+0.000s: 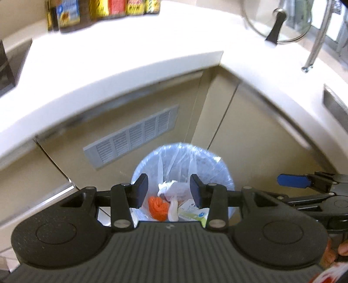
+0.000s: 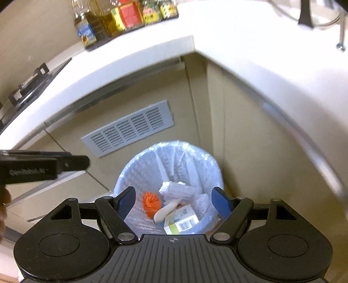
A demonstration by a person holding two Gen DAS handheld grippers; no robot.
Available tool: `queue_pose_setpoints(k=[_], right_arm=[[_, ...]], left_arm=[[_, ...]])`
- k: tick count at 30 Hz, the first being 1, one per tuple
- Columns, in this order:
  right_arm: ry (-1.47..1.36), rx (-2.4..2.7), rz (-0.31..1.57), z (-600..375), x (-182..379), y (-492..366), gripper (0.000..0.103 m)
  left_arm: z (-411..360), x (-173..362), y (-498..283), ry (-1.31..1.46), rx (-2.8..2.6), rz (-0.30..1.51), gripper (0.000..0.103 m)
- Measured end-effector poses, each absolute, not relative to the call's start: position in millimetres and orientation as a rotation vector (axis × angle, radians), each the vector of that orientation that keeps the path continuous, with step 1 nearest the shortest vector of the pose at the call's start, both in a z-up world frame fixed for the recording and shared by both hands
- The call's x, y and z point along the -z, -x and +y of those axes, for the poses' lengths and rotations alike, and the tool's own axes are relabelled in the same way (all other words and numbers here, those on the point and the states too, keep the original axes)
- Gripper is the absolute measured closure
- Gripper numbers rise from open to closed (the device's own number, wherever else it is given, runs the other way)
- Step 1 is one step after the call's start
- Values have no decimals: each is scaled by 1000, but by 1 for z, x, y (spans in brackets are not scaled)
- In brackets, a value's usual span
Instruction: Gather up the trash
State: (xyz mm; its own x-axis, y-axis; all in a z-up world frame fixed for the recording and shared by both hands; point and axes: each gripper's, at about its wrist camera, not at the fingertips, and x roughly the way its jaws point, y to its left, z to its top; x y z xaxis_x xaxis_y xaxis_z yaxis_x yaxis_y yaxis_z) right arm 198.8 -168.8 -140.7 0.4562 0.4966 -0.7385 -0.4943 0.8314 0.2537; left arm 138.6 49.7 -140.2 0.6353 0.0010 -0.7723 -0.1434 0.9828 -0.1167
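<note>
A round bin [image 1: 215,165] [image 2: 202,161] lined with a clear bluish bag stands on the floor in the corner under the counter. Inside lie crumpled white paper [image 1: 171,188] [image 2: 176,189], an orange net [image 1: 157,206] [image 2: 150,203], a white curved piece [image 2: 165,212] and a small carton [image 1: 191,211] [image 2: 181,219]. My left gripper [image 1: 169,191] hangs above the bin, jaws apart, nothing between its black pads. My right gripper [image 2: 174,202] also hovers over the bin, open wide, with nothing between its blue pads [image 2: 219,202]. Each gripper shows at the edge of the other's view.
A white L-shaped counter [image 1: 130,56] [image 2: 134,58] wraps around the corner above the bin. Bottles and packets [image 1: 97,10] [image 2: 121,19] stand at its back. A glass lid [image 1: 278,21] and a tap [image 1: 317,39] are at right, a stove [image 2: 28,85] at left. A grey vent [image 1: 132,135] sits in the cabinet.
</note>
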Motion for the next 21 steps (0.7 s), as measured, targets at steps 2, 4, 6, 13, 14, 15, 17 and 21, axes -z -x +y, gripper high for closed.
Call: queue_pose_setpoints(k=[2, 4, 6, 13, 14, 15, 17, 21], right_arm=[[-11, -574, 883, -172, 127, -191, 26], [-20, -528, 851, -173, 112, -182, 26], [-22, -469, 804, -173, 97, -170, 26], [-119, -321, 727, -155, 52, -124, 26], [-165, -312, 722, -152, 46, -116, 26], [-201, -298, 724, -149, 41, -110, 26], [-242, -248, 744, -138, 32, -96, 26], [-259, -167, 756, -119, 17, -65, 26]], left_arm=[[52, 124, -134, 164, -58, 858, 62], [54, 109, -129, 154, -28, 829, 61], [59, 97, -125, 142, 7, 805, 59], [79, 57, -105, 37, 131, 773, 58], [83, 52, -102, 31, 145, 769, 58], [87, 48, -98, 26, 160, 764, 56], [95, 40, -91, 9, 186, 765, 55], [112, 29, -73, -18, 240, 757, 51]])
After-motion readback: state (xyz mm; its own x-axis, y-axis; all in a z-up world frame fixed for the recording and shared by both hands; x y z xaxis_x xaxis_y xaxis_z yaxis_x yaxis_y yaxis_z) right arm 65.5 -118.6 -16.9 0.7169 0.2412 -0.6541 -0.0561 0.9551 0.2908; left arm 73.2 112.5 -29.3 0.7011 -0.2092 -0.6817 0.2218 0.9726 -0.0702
